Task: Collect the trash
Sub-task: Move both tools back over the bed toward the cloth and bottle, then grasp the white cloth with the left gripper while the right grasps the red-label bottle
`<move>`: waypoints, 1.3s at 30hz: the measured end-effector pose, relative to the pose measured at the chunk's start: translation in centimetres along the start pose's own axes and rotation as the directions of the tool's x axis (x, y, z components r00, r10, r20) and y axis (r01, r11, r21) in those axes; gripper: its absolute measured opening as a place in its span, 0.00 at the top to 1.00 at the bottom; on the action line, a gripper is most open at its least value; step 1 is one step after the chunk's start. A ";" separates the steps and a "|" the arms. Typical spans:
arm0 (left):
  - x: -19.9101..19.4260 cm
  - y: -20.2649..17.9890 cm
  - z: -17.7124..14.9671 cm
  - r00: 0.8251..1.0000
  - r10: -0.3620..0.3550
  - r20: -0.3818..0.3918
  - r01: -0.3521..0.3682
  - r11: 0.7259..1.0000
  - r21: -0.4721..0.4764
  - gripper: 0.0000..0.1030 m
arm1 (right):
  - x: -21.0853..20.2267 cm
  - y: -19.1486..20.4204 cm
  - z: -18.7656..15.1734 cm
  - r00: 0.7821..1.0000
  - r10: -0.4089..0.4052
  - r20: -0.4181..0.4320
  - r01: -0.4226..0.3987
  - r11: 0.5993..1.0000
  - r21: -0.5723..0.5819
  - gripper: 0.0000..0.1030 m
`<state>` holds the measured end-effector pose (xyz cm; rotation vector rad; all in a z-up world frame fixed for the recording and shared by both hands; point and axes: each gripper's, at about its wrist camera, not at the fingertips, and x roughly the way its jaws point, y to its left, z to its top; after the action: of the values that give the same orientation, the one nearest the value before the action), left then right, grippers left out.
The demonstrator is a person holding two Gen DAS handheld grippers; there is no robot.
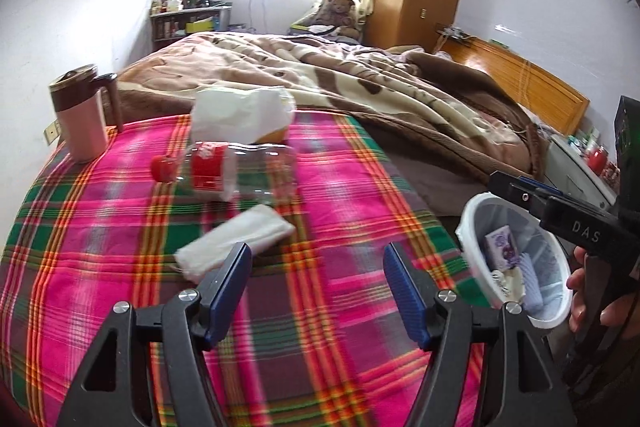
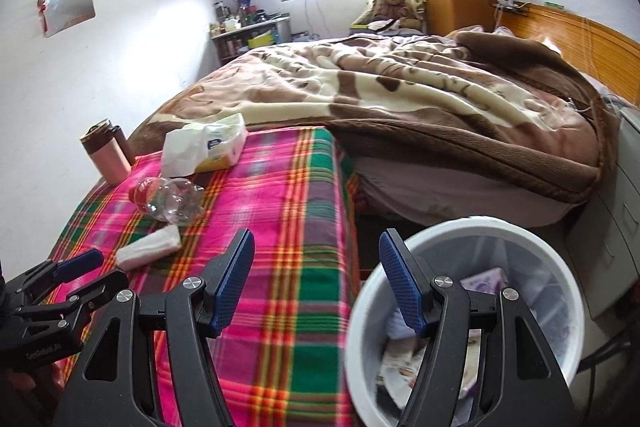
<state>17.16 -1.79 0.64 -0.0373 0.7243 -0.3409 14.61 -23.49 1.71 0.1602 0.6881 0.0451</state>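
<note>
A folded white tissue (image 1: 236, 241) (image 2: 149, 247) lies on the pink plaid cloth (image 1: 320, 347). Behind it a crushed clear bottle (image 1: 232, 171) (image 2: 168, 201) with a red cap and label lies on its side. My left gripper (image 1: 317, 251) (image 2: 96, 273) is open just above the cloth, its left fingertip close to the tissue, nothing between the pads. My right gripper (image 2: 316, 239) (image 1: 500, 185) is open too, over the near rim of a white trash bin (image 2: 472, 223) (image 1: 464, 223) that holds paper scraps and wrappers. The bin stands beside the table's right edge.
A pink mug (image 1: 80, 119) with a brown lid stands at the cloth's far left corner. An opened tissue pack (image 1: 240, 119) lies behind the bottle. A bed with a brown blanket (image 1: 360, 83) borders the far side. A hand (image 1: 580, 291) holds the right gripper's handle.
</note>
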 end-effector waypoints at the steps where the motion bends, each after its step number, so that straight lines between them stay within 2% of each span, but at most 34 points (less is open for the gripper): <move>1: 0.2 0.6 0.0 1.000 0.008 -0.003 -0.008 1.000 -0.005 0.32 | 0.4 0.4 0.2 1.000 0.010 -0.005 -0.010 1.000 -0.005 0.36; 7: 2.0 3.1 0.1 0.998 0.051 -0.039 -0.051 0.999 0.007 0.31 | 2.7 2.5 0.8 0.998 0.051 -0.040 -0.053 0.998 -0.041 0.36; 14: 3.9 3.6 0.3 0.994 0.091 -0.067 -0.084 0.992 0.098 0.30 | 4.6 3.7 1.6 0.994 0.087 -0.068 -0.091 0.995 -0.050 0.35; 17: 4.6 3.5 0.5 0.992 0.100 -0.074 -0.088 0.986 0.145 0.30 | 5.2 4.5 2.0 0.992 0.100 -0.074 -0.105 0.992 -0.067 0.36; 20: 5.8 3.9 0.5 0.987 0.113 -0.115 -0.095 0.984 0.149 0.30 | 6.0 5.4 2.4 0.989 0.119 -0.083 -0.126 0.988 -0.086 0.36; 26: 7.3 4.2 0.2 0.981 0.095 -0.167 -0.067 0.983 0.168 0.30 | 7.9 7.1 3.3 0.980 0.172 -0.105 -0.182 0.978 -0.101 0.36; 28: 7.5 4.2 0.1 0.982 0.095 -0.165 -0.065 0.982 0.179 0.30 | 8.4 7.6 3.6 0.977 0.180 -0.111 -0.191 0.976 -0.105 0.36; 29: 7.4 4.2 0.1 0.983 0.091 -0.160 -0.061 0.981 0.182 0.31 | 8.7 8.0 3.8 0.976 0.187 -0.114 -0.199 0.974 -0.109 0.36; 31: 7.5 4.5 0.0 0.983 0.083 -0.162 -0.053 0.982 0.182 0.46 | 9.2 8.4 4.0 0.974 0.191 -0.122 -0.205 0.972 -0.116 0.36; 34: 7.2 5.0 0.0 0.983 0.089 -0.163 -0.059 0.982 0.177 0.57 | 9.8 9.1 4.2 0.972 0.199 -0.126 -0.216 0.967 -0.134 0.36; 39: 6.4 6.6 -0.2 0.983 0.067 -0.171 -0.048 0.992 0.118 0.66 | 10.7 9.9 4.3 0.965 0.216 -0.148 -0.236 0.962 -0.135 0.36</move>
<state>23.36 2.44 -4.63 0.1221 0.8767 -0.3320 25.78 -13.26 -0.14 0.0900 0.7932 0.3302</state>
